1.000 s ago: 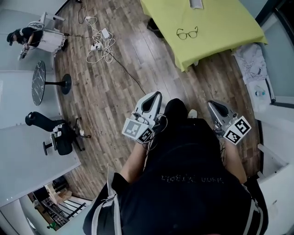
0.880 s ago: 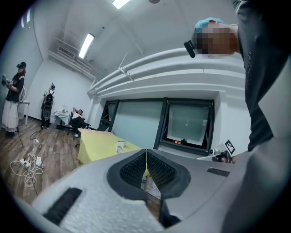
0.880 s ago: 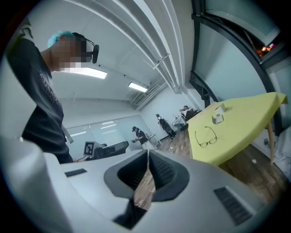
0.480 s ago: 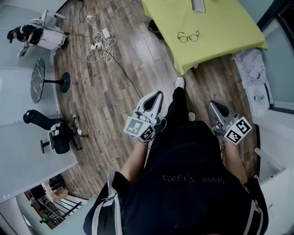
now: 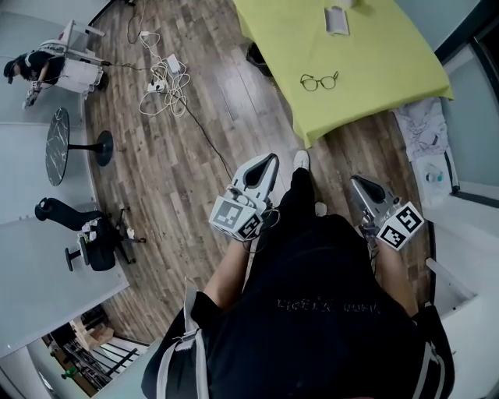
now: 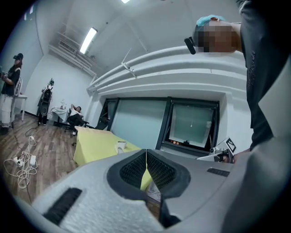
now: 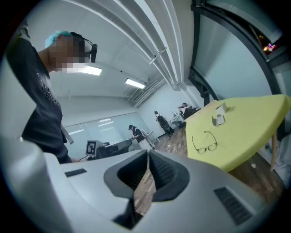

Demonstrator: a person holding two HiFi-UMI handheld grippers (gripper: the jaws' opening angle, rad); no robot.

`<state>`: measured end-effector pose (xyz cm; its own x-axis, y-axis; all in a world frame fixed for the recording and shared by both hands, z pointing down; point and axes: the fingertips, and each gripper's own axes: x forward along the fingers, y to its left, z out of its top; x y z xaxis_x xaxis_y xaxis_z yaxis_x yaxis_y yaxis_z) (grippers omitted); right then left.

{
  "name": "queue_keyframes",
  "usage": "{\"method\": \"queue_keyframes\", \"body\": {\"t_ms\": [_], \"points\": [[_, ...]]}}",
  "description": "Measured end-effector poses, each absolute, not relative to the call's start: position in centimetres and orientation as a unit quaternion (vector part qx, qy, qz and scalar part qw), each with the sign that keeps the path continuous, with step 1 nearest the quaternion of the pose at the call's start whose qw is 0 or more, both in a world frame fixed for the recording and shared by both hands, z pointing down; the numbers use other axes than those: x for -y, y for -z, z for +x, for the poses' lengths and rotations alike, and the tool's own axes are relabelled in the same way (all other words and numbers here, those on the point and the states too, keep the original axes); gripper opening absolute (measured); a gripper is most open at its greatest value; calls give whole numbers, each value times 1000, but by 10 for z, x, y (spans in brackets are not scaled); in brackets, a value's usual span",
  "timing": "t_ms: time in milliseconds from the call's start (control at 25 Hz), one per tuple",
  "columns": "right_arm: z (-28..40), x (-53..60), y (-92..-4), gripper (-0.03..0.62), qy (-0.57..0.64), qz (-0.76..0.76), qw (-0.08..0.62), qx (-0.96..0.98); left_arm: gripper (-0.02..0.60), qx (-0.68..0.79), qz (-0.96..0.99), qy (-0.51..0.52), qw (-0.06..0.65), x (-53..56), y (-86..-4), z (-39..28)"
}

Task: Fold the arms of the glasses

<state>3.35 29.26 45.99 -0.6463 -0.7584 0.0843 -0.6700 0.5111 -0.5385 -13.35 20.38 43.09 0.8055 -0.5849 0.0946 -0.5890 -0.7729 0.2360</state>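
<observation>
Black-framed glasses [image 5: 319,81] lie with arms spread on the yellow-green table [image 5: 390,54] at the top of the head view. They also show in the right gripper view as glasses [image 7: 204,144] on the table [image 7: 250,132], well beyond the jaws. My left gripper [image 5: 267,161] and right gripper [image 5: 356,181] are held at waist height over the wood floor, far short of the table. Both are shut with nothing between the jaws, as seen at the left gripper [image 6: 146,152] and the right gripper [image 7: 148,154].
A small white case [image 5: 336,20] lies on the table behind the glasses. On the floor are tangled cables [image 5: 162,78], a round side table [image 5: 57,146] and an office chair [image 5: 93,238]. A person [image 5: 31,66] sits at far left. White cloth [image 5: 425,128] lies right of the table.
The table with the glasses has slid lower in the head view, nearer to me, as the person steps forward. Both grippers stay shut and held the same way.
</observation>
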Motion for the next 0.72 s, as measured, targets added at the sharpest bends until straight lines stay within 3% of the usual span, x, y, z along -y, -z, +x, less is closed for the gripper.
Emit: {"method": "queue_keyframes", "body": {"t_ms": [720], "points": [[47,-124,-471,37,295,-447,47,-843,20,245,956,-43,153,-49,-467,-94]]}}
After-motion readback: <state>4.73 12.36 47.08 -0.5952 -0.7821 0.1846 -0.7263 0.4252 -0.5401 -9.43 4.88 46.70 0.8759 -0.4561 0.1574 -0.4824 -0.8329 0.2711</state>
